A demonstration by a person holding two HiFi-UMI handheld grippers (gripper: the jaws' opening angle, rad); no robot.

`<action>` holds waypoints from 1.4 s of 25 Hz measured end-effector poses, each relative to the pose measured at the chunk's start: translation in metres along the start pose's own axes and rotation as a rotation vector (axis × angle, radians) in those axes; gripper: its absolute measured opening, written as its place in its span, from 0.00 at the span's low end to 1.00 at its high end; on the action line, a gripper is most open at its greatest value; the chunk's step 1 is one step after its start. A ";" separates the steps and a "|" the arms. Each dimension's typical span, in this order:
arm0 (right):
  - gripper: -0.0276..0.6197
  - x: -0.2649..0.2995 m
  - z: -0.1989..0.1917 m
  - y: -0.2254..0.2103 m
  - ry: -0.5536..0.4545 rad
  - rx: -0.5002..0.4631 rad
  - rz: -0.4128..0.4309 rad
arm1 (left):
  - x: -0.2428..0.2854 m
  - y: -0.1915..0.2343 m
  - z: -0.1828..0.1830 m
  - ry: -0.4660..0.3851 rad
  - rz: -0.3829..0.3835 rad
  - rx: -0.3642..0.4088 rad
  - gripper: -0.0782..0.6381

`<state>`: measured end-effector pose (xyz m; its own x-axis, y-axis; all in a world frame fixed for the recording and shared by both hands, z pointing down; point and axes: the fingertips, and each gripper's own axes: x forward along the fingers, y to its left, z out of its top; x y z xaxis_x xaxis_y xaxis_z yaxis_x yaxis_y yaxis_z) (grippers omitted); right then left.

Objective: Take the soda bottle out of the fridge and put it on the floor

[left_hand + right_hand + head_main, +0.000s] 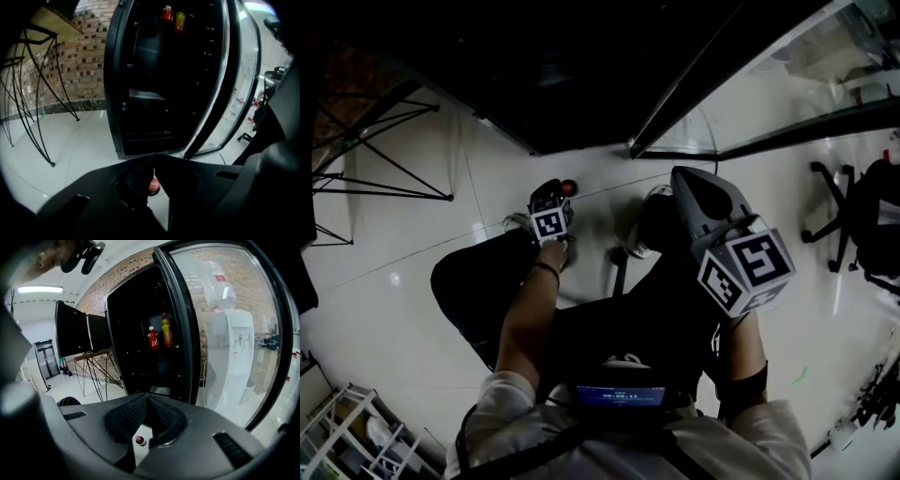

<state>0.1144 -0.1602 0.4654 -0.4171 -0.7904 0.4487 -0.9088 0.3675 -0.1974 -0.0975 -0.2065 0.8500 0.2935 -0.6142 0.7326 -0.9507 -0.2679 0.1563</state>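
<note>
Background fridge bottles (153, 338) unseen overhead; left hand-held gripper (153, 168), right hand-held gripper (147, 399) pressed together.

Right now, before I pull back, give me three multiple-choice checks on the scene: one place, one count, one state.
1. Where is the soda bottle?
A. on the floor
B. on a chair
C. in a sink

2. How many bottles stand on the shelf in the fridge?
A. none
B. two
C. five

3. The door is:
A. shut
B. open
C. taken off

Answers:
1 A: its red cap shows above the pale tiles in front of the fridge.
2 B: a red one and a yellow one stand side by side.
3 B: it is swung wide, and the dark inside is in plain view.
</note>
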 end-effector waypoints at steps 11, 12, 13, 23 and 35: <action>0.05 -0.007 0.010 0.017 -0.051 0.013 0.039 | -0.157 -0.025 0.166 -0.301 -0.020 0.005 0.11; 0.05 -0.007 0.012 0.018 -0.062 0.018 0.045 | -0.175 -0.029 0.178 -0.330 -0.032 0.002 0.11; 0.05 -0.006 0.014 0.019 -0.071 0.022 0.051 | -0.191 -0.030 0.187 -0.355 -0.041 0.001 0.11; 0.05 -0.010 0.016 0.028 -0.088 -0.013 0.043 | -0.312 -0.032 0.200 -0.445 -0.054 -0.003 0.11; 0.05 -0.023 0.025 0.018 -0.170 -0.001 -0.041 | -0.359 -0.040 0.209 -0.479 -0.078 0.019 0.11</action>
<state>0.1075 -0.1475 0.4292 -0.3755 -0.8760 0.3027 -0.9250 0.3341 -0.1809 -0.1438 -0.1299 0.4422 0.3812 -0.8631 0.3314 -0.9233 -0.3374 0.1834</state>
